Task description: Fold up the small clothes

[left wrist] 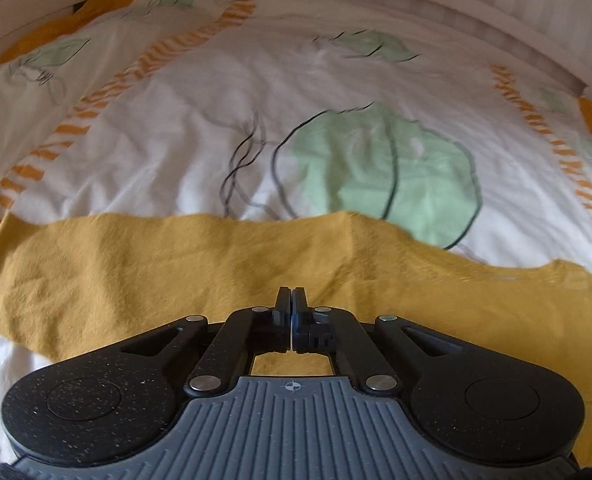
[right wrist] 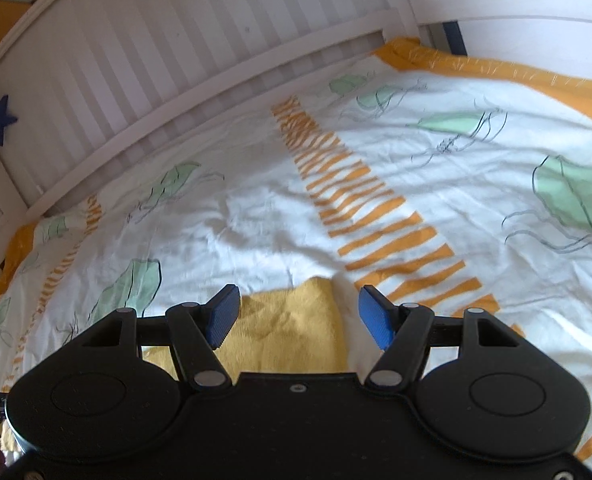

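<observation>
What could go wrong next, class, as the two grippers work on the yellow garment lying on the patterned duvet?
1. The left gripper is shut above the yellow garment with no cloth visibly between its fingers; a lift may bring nothing up.
2. The right gripper is open over a narrow end of the garment, so closing low might also pinch the creased duvet cover.

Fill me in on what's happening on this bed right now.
A person holding a gripper in each hand is folding a mustard-yellow cotton garment spread on a white duvet printed with green jellyfish and orange stripes. The left gripper is shut over the yellow cloth; whether it pinches fabric is unclear. The right gripper is open, its blue fingertips either side of a narrow end of the garment, gripping nothing.
</observation>
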Demonstrator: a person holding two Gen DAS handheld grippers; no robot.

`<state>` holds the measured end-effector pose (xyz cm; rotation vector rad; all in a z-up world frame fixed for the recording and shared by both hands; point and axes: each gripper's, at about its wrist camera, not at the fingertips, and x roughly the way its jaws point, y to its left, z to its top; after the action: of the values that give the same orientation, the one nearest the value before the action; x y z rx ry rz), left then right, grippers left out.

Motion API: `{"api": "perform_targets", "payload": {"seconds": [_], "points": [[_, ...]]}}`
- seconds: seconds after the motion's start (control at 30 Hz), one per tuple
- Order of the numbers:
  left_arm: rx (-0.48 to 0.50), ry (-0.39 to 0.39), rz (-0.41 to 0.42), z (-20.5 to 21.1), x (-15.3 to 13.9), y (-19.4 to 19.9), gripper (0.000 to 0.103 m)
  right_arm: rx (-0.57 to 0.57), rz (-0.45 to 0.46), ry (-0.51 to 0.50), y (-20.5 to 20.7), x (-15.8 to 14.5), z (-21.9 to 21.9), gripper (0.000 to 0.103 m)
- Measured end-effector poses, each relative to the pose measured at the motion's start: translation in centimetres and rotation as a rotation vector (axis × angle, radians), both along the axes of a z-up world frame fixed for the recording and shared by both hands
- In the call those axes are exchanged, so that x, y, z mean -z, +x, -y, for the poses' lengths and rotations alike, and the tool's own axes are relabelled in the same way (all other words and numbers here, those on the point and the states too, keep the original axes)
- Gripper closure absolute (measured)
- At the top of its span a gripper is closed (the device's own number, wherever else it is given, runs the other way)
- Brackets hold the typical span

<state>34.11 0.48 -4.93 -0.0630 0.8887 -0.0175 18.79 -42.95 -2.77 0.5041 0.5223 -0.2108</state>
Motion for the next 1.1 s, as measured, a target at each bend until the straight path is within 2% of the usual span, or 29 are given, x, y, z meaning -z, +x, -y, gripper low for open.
{"api": "perform_targets", "payload": {"seconds": [0.2, 0.27, 0.37, 0.4, 0.47, 0.67, 0.87, 0.9, 0.93, 1.1], "points": [[0.019, -0.022, -0.035, -0.7, 0.9, -1.3, 0.100, -0.044, -0.014, 0.059, 0.2, 0.5, -0.3, 0.033], [0.043, -0.002, -0.035, -0.8, 0.9, -1.8, 0.100, -0.052, -0.014, 0.064, 0.2, 0.6, -0.5, 0.033], [0.052, -0.018, -0.041, -0.8, 0.7, -2.0, 0.091, -0.060, -0.024, 0.071, 0.4, 0.8, -0.9, 0.033], [0.056, -0.041, -0.045, -0.7, 0.7, -1.8, 0.079, -0.064, -0.029, 0.072, 0.5, 0.9, -1.0, 0.033], [0.065, -0.088, -0.048, -0.4, 0.7, -1.6, 0.071, -0.073, -0.035, 0.070, 0.6, 1.0, -1.3, 0.033], [0.099, -0.135, -0.102, 1.9, 1.7, -0.3, 0.068, -0.089, -0.041, 0.082, 0.7, 1.2, -1.6, 0.033], [0.089, -0.186, -0.128, 3.2, 2.8, 0.3, 0.071, -0.086, -0.031, 0.089, 0.6, 1.0, -1.4, 0.033], [0.102, -0.192, -0.124, 3.4, 2.7, 0.2, 0.090, -0.078, -0.030, 0.092, 0.5, 1.0, -1.2, 0.033], [0.111, -0.195, -0.119, 3.6, 2.5, 0.1, 0.096, -0.068, -0.030, 0.098, 0.5, 1.1, -1.0, 0.033], [0.060, -0.172, -0.017, 2.7, 0.8, -0.8, 0.096, -0.004, -0.025, 0.146, 0.0, 1.2, 0.8, 0.033]]}}
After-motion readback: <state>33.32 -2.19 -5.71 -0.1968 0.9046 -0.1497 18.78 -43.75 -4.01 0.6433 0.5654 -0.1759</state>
